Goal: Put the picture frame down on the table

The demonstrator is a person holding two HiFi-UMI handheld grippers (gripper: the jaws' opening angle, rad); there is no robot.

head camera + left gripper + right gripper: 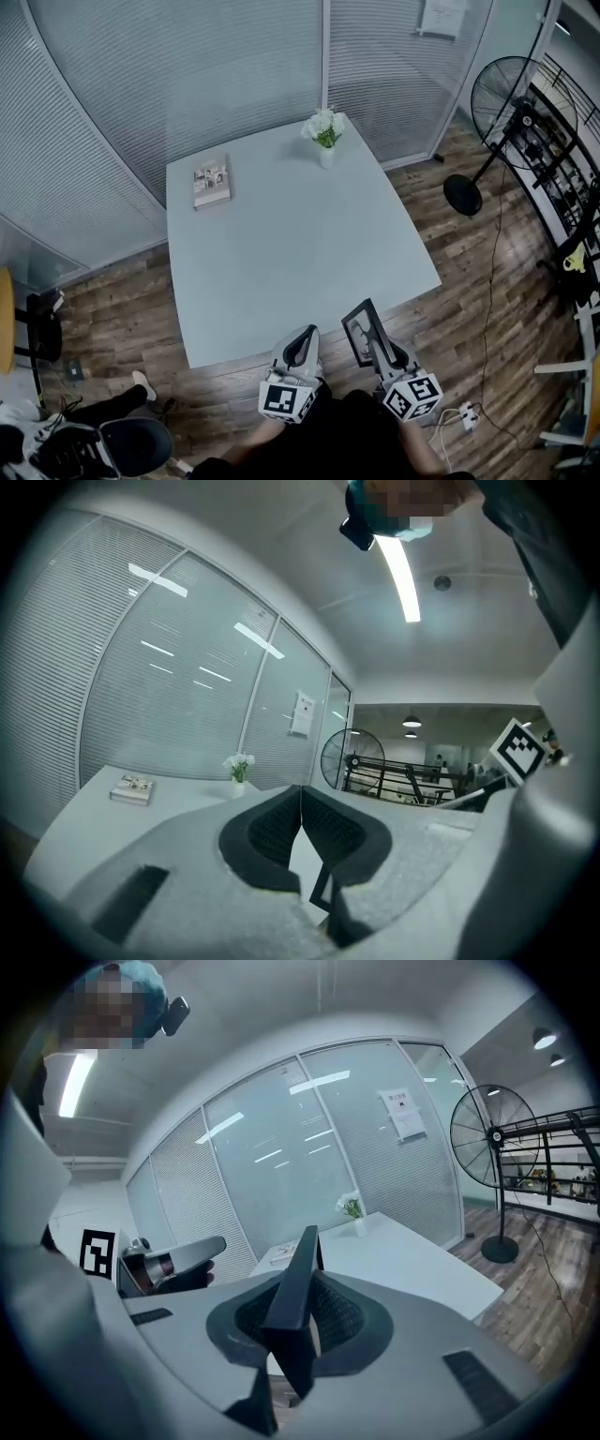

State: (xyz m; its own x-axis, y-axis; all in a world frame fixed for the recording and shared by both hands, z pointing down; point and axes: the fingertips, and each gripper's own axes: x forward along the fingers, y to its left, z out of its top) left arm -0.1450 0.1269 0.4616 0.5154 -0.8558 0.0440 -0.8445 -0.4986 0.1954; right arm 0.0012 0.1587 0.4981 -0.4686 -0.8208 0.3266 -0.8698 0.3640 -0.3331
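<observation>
A dark picture frame (360, 331) stands up out of my right gripper (377, 349), which is shut on it just past the near edge of the pale table (300, 253). In the right gripper view the picture frame (292, 1293) runs edge-on between the pads, tilted upward. My left gripper (302, 349) hangs beside it to the left, shut and holding nothing. In the left gripper view, the black pads (272, 832) of the left gripper (301, 832) meet with nothing between them.
A book (212, 181) lies at the table's far left. A small vase of white flowers (324, 131) stands at the far edge. A standing fan (506, 103) and cables are on the wooden floor to the right. An office chair (131, 445) sits at the lower left.
</observation>
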